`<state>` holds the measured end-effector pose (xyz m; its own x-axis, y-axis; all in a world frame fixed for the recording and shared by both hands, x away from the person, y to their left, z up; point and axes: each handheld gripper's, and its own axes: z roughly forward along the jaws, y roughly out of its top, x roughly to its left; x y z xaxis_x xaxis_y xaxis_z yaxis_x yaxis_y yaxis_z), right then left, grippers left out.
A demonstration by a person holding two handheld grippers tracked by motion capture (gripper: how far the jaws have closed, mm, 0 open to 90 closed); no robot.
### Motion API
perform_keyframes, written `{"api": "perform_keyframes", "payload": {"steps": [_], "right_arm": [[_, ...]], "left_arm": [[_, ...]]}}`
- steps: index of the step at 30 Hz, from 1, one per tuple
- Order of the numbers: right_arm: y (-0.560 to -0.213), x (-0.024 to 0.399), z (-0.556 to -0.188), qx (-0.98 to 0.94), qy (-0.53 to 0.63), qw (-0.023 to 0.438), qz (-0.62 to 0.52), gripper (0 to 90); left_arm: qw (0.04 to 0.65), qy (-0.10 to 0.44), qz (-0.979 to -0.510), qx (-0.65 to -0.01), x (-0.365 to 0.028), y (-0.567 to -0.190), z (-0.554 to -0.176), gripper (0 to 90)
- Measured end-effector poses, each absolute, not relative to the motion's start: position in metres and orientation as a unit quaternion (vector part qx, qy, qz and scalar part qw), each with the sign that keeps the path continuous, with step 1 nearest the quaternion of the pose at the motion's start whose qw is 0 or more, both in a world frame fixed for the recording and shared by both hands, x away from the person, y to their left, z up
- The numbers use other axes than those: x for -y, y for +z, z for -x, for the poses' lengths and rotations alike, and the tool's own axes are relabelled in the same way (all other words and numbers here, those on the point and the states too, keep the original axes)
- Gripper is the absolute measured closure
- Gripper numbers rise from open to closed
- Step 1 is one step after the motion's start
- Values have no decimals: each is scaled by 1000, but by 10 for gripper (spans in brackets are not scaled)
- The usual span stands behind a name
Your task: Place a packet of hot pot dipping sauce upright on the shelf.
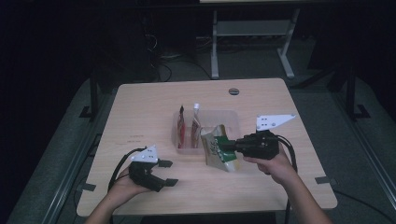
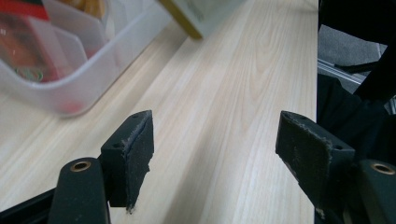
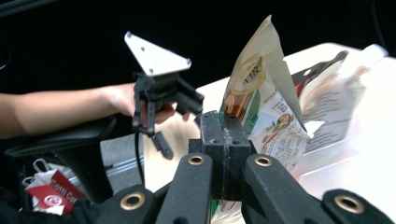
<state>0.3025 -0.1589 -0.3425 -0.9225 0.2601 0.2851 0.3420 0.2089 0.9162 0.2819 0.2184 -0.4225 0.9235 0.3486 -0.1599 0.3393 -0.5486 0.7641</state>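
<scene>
A green and white snack pouch [image 1: 213, 145] hangs tilted over the near right corner of a clear plastic bin [image 1: 232, 115]. My right gripper [image 1: 225, 146] is shut on the pouch's edge. In the right gripper view the black jaws [image 3: 225, 133] pinch the pouch [image 3: 261, 100] near its lower side. My left gripper [image 1: 169, 172] hovers over the table's front left, open, with nothing between its fingers. In the left gripper view its pads [image 2: 133, 154] stand wide apart above bare wood, and the bin [image 2: 60, 88] lies ahead to the left.
Inside the bin stand a red pouch [image 1: 181, 123] and a spouted pouch with a white cap [image 1: 196, 120]. The wooden table [image 1: 140, 112] has a round cable hole [image 1: 233, 91] at its far edge. A desk frame [image 1: 215, 46] stands on the floor beyond.
</scene>
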Motion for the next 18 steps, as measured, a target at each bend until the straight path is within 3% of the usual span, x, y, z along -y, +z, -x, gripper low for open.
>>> {"api": "perform_keyframes", "payload": {"steps": [18], "right_arm": [[-313,176,-334,764,-598,-29,241,900]], "left_arm": [[422,3,-884,-203,-218,-429,-286,265]]}}
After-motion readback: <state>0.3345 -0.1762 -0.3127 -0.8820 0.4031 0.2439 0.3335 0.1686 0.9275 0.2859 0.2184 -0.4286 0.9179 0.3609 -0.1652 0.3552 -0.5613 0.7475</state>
